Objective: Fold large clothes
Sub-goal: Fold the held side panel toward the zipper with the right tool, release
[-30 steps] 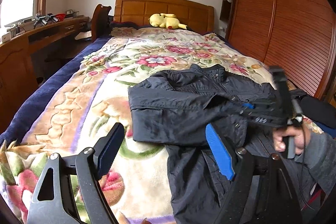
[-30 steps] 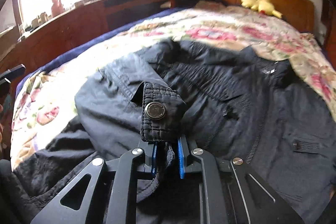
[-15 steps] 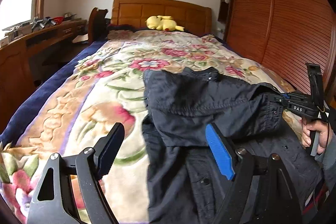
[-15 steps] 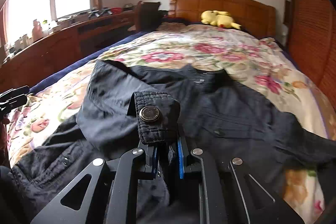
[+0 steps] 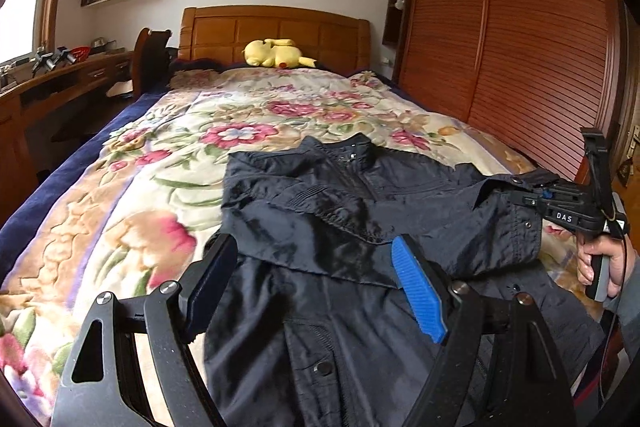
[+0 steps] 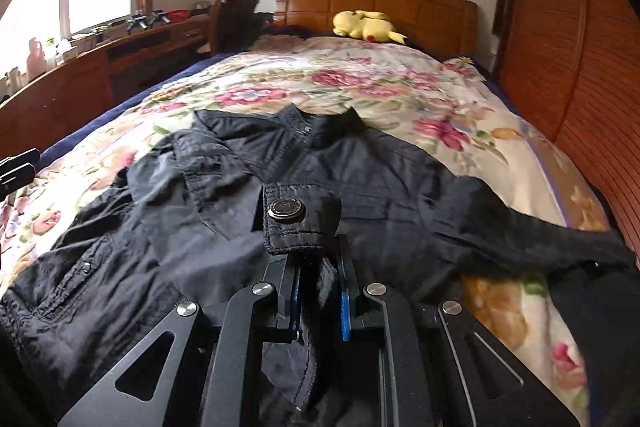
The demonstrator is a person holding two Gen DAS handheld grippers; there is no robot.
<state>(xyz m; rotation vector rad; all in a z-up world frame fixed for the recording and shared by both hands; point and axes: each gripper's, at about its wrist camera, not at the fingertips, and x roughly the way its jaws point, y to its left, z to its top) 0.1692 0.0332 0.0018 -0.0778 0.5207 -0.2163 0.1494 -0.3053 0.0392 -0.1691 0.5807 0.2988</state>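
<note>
Filling most of both views is the bed (image 5: 120,211), its floral blanket (image 6: 400,95) running from the bottom edge up to the wooden headboard (image 5: 276,27) at upper centre. Right of it, a slatted wooden wardrobe (image 5: 520,47) takes the right side of the frame, and a wooden desk (image 6: 100,67) runs along the left under a bright window. Across the lower half of each view lies the dark jacket (image 5: 340,195), collar toward the headboard, front side up, with 1 sleeve folded over the chest and the other sleeve trailing off toward the lower right in my right wrist view. My left gripper (image 5: 316,291) sits at the bottom centre of its own view, its 2 blue-padded fingers spread wide with nothing between them, hovering above the jacket's lower front. My right gripper (image 6: 318,283) is closed almost fully, pinching the sleeve cuff (image 6: 300,219); the cuff stands up just past my fingertips, its metal snap button (image 6: 287,208) facing the camera. In my left wrist view that same gripper shows at the right edge, my right hand (image 5: 604,259) wrapped around its handle. Against the headboard rests a yellow plush toy (image 5: 276,53).
</note>
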